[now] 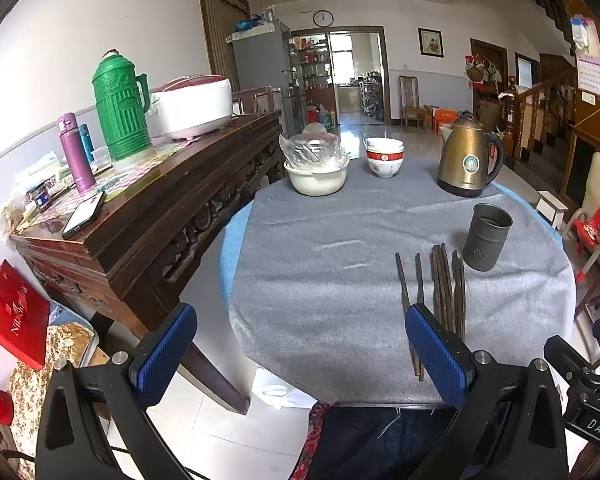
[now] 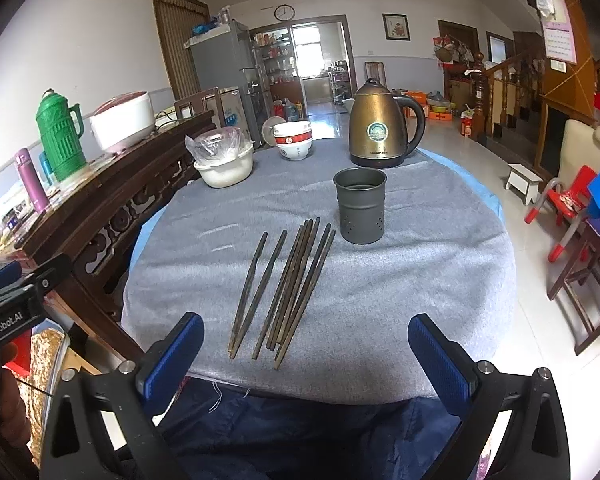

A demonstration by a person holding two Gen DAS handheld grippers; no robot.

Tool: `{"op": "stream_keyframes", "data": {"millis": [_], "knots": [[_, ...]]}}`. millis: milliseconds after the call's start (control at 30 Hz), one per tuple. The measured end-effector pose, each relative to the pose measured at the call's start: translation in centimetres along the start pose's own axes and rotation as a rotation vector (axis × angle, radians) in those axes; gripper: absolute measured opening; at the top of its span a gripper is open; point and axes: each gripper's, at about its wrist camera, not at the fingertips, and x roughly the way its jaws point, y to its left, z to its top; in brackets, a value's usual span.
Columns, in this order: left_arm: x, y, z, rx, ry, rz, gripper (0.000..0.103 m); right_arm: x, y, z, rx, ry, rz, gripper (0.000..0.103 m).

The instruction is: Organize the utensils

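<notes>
Several dark wooden chopsticks (image 2: 288, 284) lie side by side on the grey cloth of the round table (image 2: 420, 300), pointing away from me. Just beyond their far ends stands an empty grey metal holder cup (image 2: 361, 205) with small holes. In the left wrist view the chopsticks (image 1: 444, 288) sit at the right, with the holder cup (image 1: 486, 237) behind them. My right gripper (image 2: 306, 354) is open at the table's near edge, just short of the chopsticks. My left gripper (image 1: 300, 346) is open too, hovering left of the chopsticks with nothing between its fingers.
At the table's far side stand a brass kettle (image 2: 380, 128), stacked red-and-white bowls (image 2: 294, 140) and a cream basin with a plastic bag (image 2: 224, 164). A dark wooden sideboard (image 1: 148, 208) at the left carries a green thermos, rice cooker, bottles and a phone. Chairs stand at the right.
</notes>
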Motion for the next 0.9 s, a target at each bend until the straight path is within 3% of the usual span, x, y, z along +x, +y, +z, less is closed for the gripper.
{"op": "stream_keyframes", "data": {"millis": [433, 667, 733, 800, 900], "knots": [[2.7, -0.1, 0.1, -0.004, 0.058, -0.001, 0.103, 2.9, -0.9, 1.1, 0.036, 0.064, 0.016, 0.103], [7.4, -0.2, 0.3, -0.015, 0.167, -0.030, 0.103, 8.2, -2.7, 3.7, 0.094, 0.142, 0.091, 0.103], [9.6, -0.4, 0.3, -0.020, 0.223, -0.060, 0.103, 10.3, -3.3, 4.2, 0.111, 0.171, 0.108, 0.095], [12.1, -0.7, 0.3, -0.029, 0.288, -0.090, 0.102, 13.4, -4.0, 4.7, 0.137, 0.234, 0.128, 0.066], [15.8, -1.8, 0.4, -0.025, 0.368, -0.147, 0.096, 17.3, -5.1, 4.9, 0.204, 0.317, 0.163, 0.042]]}}
